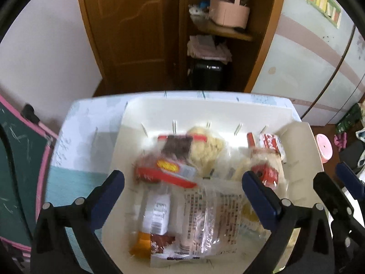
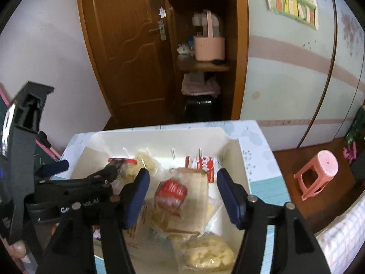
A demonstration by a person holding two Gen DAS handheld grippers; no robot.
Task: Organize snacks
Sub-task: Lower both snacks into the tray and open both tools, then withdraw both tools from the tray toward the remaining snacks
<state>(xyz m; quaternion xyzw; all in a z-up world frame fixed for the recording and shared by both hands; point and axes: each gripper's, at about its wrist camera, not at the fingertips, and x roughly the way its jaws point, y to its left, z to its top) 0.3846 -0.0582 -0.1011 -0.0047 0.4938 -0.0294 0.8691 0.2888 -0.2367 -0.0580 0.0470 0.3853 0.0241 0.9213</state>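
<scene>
A white bin [image 1: 303, 141] [image 2: 237, 157] on a small table holds several packaged snacks. In the left wrist view I see a red-wrapped snack [image 1: 164, 171], a clear packet with printed text [image 1: 205, 214], a yellow puffed snack bag [image 1: 205, 148] and a red and white pack [image 1: 271, 143]. My left gripper [image 1: 183, 179] is open above them and holds nothing. In the right wrist view my right gripper [image 2: 183, 178] is open above a bread packet with a red label [image 2: 182, 196]. A yellow chip bag [image 2: 205, 253] lies nearer. The left gripper [image 2: 89, 173] shows at the left.
The table [image 1: 75, 137] has a light patterned top. Behind it are a wooden door [image 1: 136, 34] and shelves with a pink basket [image 1: 228, 11]. A pink stool [image 2: 317, 173] stands on the floor to the right. A chalkboard [image 1: 13, 159] stands at the left.
</scene>
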